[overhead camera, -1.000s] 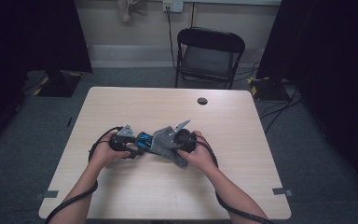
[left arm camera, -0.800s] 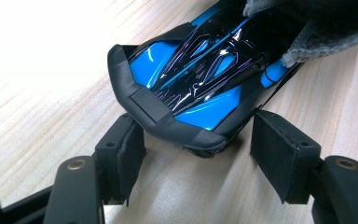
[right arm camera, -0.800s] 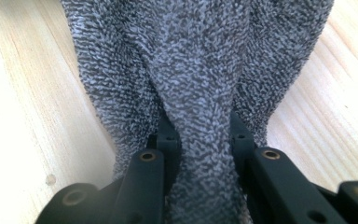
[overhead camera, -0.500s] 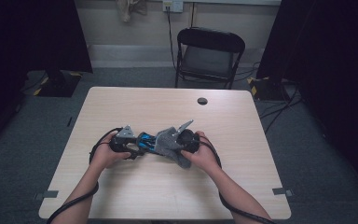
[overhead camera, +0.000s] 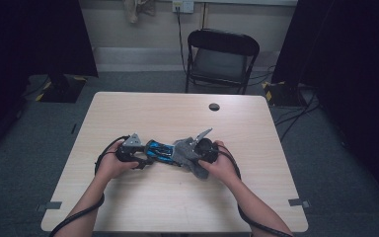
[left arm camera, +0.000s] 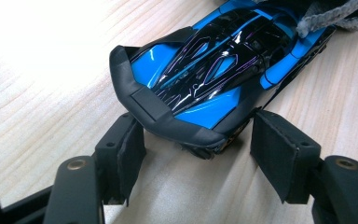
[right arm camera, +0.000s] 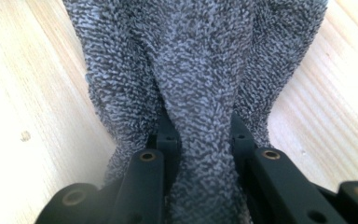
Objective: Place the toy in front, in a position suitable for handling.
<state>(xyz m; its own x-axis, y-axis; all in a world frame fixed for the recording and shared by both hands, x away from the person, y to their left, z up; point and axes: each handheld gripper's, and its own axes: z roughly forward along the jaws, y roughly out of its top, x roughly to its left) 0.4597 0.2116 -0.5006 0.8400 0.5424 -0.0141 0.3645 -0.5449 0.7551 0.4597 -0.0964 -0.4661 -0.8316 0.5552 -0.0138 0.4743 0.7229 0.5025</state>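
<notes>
1. Jaws of left gripper [left arm camera: 200, 154] standing spread around the nose of a glossy blue-and-black plastic toy race car [left arm camera: 214, 79], pads just beside its flanks, not visibly pressing.
2. Jaws of right gripper [right arm camera: 200, 135] pinching a bunched fold of soft grey terry cloth [right arm camera: 196, 60].
3. Lying mid-table on the pale wooden table [overhead camera: 143, 113], car between both grippers, cloth draping its far end.
4. Likely handling light, rigid, slippery; gripping best across the car's flanks, not the tapered nose.
5. Cloth limp; pinching a thick fold.
</notes>
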